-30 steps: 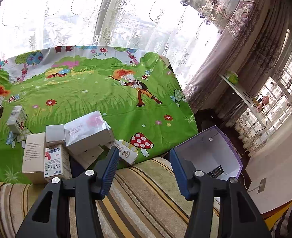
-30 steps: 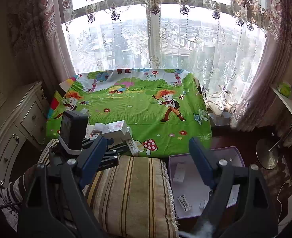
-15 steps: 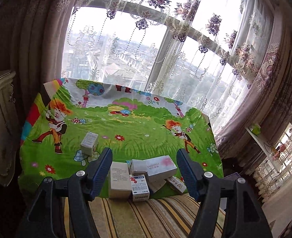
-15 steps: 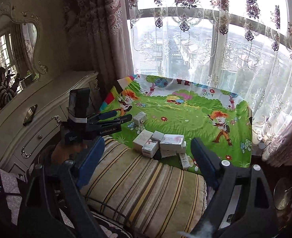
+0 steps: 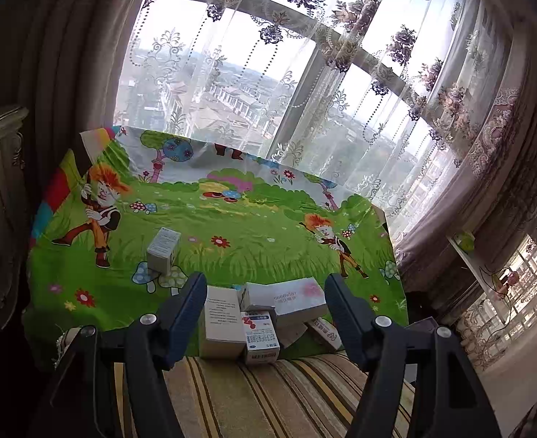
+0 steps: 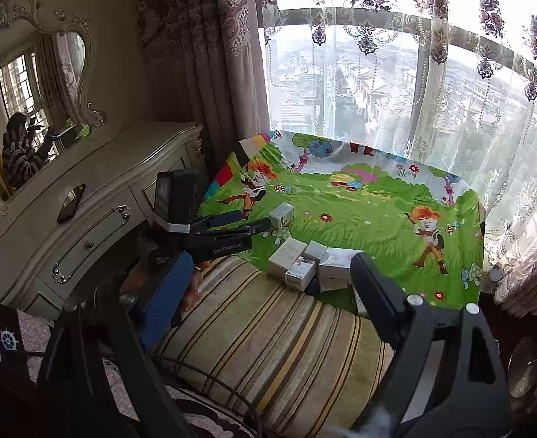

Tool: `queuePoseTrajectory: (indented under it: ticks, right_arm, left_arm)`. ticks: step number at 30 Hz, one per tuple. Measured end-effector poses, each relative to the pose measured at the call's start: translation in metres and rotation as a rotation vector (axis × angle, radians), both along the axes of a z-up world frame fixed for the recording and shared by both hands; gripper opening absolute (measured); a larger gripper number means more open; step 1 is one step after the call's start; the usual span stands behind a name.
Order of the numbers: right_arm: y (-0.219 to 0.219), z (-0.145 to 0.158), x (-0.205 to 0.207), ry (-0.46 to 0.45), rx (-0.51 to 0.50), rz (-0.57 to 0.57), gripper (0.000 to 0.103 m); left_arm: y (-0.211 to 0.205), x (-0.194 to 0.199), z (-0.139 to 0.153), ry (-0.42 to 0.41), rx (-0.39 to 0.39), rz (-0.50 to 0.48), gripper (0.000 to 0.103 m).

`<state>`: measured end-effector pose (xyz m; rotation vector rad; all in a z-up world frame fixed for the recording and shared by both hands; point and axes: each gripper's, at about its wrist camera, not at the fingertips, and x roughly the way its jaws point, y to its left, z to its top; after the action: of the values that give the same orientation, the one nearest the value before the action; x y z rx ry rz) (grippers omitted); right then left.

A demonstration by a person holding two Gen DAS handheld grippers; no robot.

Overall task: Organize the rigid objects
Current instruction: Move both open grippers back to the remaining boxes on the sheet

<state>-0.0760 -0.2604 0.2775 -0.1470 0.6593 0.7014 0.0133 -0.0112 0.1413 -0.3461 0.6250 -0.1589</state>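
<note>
Kept left gripper (image 5: 265, 306) jaws released, nothing between them, above striped cushion (image 5: 254, 394). Right gripper (image 6: 268, 288) jaws spread wide, empty too. Saw cluster of small white cardboard boxes (image 5: 257, 321) at near edge of table with green cartoon-print cloth (image 5: 254, 226); lone white box (image 5: 163, 250) stood apart, toward left edge.

Left claw (image 5: 265, 294) held open above a striped cushion (image 5: 268, 394), facing a cluster of small boxes.

A tall white carton (image 5: 220, 323), a red-and-blue medicine box (image 5: 260, 335) and a pink-printed white box (image 5: 290, 297) crowd together on the cartoon-printed green cloth (image 5: 254, 226), at the cushion's far edge, none gripped. One lone white box (image 5: 163, 250) stands apart, upright, farther back to the left. Lace curtains (image 5: 341, 84) cover the window behind.
</note>
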Motion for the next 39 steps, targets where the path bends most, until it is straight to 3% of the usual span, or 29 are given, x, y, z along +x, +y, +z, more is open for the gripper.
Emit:
queuePoseTrajectory:
  ticks: [4, 12, 17, 25, 39]
  right_arm:
    - [-0.004, -0.003, 0.009, 0.044, 0.033, -0.002, 0.090]
    - [0.017, -0.009, 0.015, -0.024, -0.034, -0.033, 0.090]
    - [-0.008, -0.023, 0.046, 0.035, 0.057, -0.108, 0.090]
    - [-0.061, -0.081, 0.108, 0.076, 0.016, -0.364, 0.091]
    - [-0.038, -0.188, 0.149, 0.130, -0.176, -0.364, 0.093]
  left_arm:
    - [0.008, -0.001, -0.004, 0.003, -0.013, 0.013, 0.068]
    - [0.015, 0.000, -0.011, 0.018, -0.025, 0.017, 0.068]
    - [0.021, 0.001, -0.015, 0.027, -0.021, 0.027, 0.068]
    - [0.034, 0.003, -0.031, 0.065, -0.017, 0.046, 0.071]
    - [0.054, 0.015, -0.067, 0.172, -0.017, 0.087, 0.071]
